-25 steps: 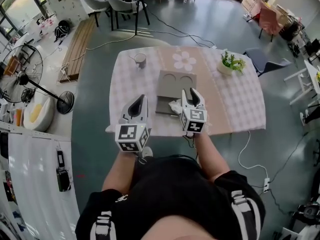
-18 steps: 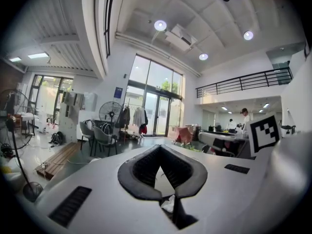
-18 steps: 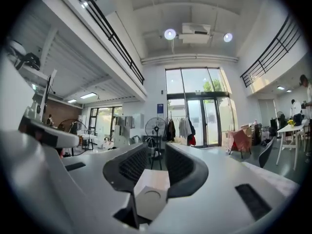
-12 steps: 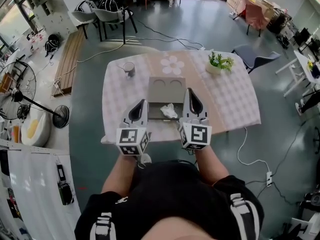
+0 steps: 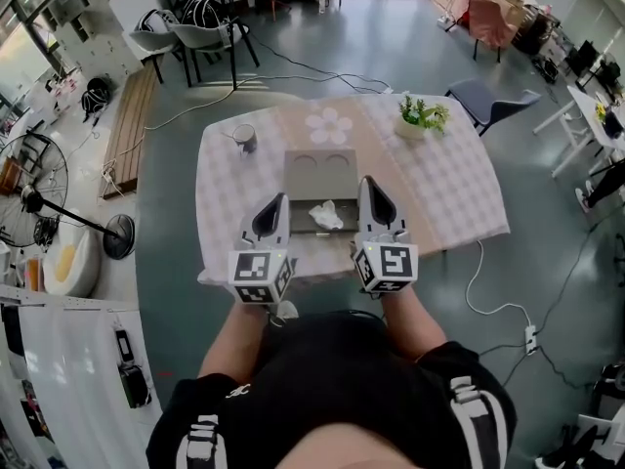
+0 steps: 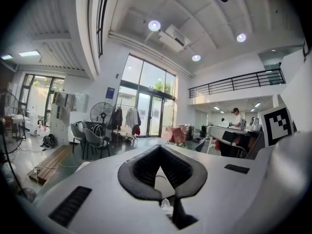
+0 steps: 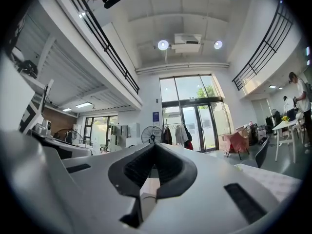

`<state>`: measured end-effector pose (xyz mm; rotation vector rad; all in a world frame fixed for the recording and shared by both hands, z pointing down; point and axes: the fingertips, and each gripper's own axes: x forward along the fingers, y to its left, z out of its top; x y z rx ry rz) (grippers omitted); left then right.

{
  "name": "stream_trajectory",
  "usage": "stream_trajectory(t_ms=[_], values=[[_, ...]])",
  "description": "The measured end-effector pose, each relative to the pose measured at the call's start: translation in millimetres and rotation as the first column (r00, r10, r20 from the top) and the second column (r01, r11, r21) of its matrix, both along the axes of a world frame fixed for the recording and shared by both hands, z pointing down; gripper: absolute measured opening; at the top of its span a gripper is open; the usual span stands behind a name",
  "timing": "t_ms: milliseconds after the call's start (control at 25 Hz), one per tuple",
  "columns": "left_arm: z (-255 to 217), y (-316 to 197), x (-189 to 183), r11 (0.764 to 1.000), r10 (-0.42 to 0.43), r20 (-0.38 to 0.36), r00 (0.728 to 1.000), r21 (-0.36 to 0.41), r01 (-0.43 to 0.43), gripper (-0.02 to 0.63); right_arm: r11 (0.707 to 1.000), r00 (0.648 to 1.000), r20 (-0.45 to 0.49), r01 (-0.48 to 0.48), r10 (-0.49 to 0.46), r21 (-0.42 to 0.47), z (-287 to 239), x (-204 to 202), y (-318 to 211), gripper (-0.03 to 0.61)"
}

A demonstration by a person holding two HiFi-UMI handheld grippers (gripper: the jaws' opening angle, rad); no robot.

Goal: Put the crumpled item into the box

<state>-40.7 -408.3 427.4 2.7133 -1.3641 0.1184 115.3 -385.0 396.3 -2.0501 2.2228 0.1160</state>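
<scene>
A grey box (image 5: 317,169) lies open in the middle of the table, its lid with two round hollows folded away from me. The crumpled white item (image 5: 325,214) rests in the box's darker near half. In the head view my left gripper (image 5: 276,200) is held just left of the box and my right gripper (image 5: 369,182) just right of it, both near the table's front edge. Neither touches the crumpled item. Both are shut with nothing between the jaws, which the left gripper view (image 6: 159,148) and the right gripper view (image 7: 155,145) also show.
The table (image 5: 444,193) has a pink checked cloth. A grey cup (image 5: 244,138) stands at its far left, a flower-shaped mat (image 5: 329,122) behind the box, a potted plant (image 5: 422,115) at the far right. Chairs, a floor fan (image 5: 39,208) and cables surround the table.
My right gripper has drawn back from over the box toward me. The crumpled item stays lying in the box. The left gripper has hardly moved.
</scene>
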Motion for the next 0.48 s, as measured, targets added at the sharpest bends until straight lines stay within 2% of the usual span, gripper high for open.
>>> stream_trajectory(t_ms=[480], values=[[-3.8,4.0,-3.4,1.0,-0.011,-0.003,1.0,0.008,0.011,0.0,1.0,1.0,-0.015,0.01,-0.01,-0.027,9.2,-1.8,-4.2,0.0]])
